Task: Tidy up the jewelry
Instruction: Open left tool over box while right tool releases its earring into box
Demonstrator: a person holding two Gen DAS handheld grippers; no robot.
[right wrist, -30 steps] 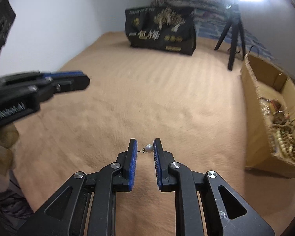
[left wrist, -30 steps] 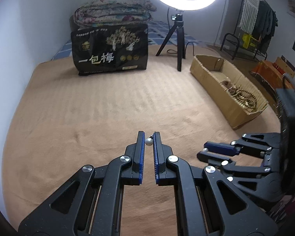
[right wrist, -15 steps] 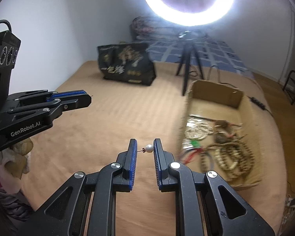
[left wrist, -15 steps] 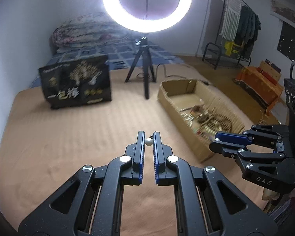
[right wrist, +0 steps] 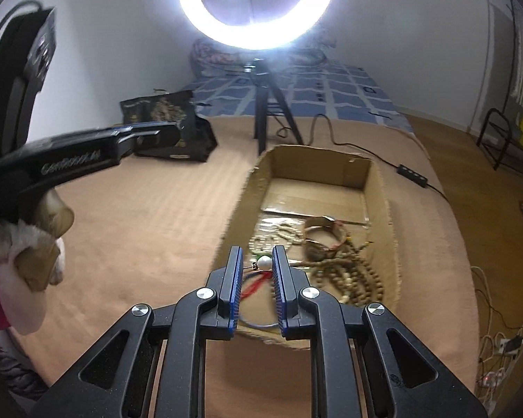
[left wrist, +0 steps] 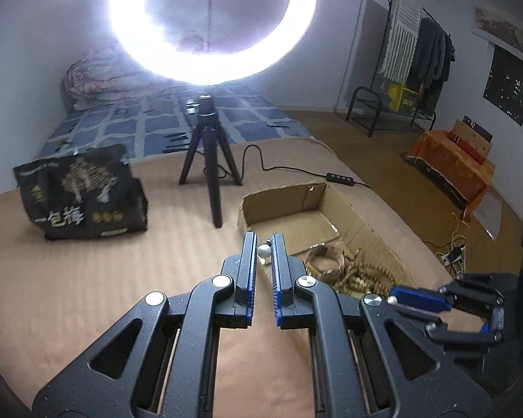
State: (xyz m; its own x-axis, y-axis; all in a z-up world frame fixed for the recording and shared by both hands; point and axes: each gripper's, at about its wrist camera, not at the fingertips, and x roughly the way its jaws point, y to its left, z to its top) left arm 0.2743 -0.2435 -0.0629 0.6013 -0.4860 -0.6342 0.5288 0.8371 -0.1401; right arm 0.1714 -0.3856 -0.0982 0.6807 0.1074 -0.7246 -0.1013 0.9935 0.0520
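My left gripper (left wrist: 263, 248) is shut on a small pearl earring (left wrist: 263, 250) and holds it in the air at the near left rim of the cardboard box (left wrist: 282, 199). My right gripper (right wrist: 257, 262) is shut on a second pearl earring (right wrist: 264, 262) and holds it above the near left corner of the same box (right wrist: 317, 162). Inside the box lie wooden bead strings (right wrist: 348, 273), a woven bangle (right wrist: 322, 226) and a red cord (right wrist: 254, 284). The right gripper shows in the left wrist view (left wrist: 418, 299); the left gripper shows in the right wrist view (right wrist: 146, 136).
A ring light on a black tripod (left wrist: 209, 160) stands behind the box, its cable (left wrist: 296, 169) trailing right. A black printed bag (left wrist: 83, 198) stands at the back left. All rest on a tan blanket (left wrist: 87, 278). A bed with folded quilts (left wrist: 97, 80) lies behind.
Both grippers have swung toward the box and closer to it, each still holding its pearl earring. The box now lies right in front of both.
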